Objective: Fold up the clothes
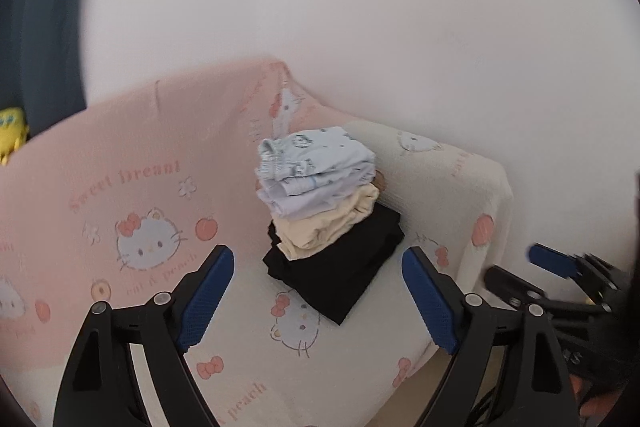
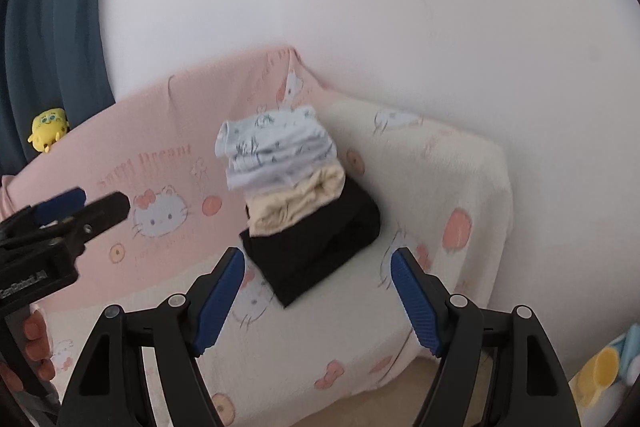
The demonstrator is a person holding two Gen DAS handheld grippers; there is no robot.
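We see a plain white wall [image 1: 360, 7], a dark blue curtain [image 2: 52, 27] at left, and a bed [image 1: 140, 155] under a pink cartoon-cat sheet.

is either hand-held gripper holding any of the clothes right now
Nothing is held. The left hand-held gripper and right hand-held gripper are both open and empty, short of the folded stack.

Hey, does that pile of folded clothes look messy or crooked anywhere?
Slightly. The stack steps sideways: the pale blue printed pieces and the cream garment sit toward one end of the black garment, not centred. Nothing spilled or damaged.
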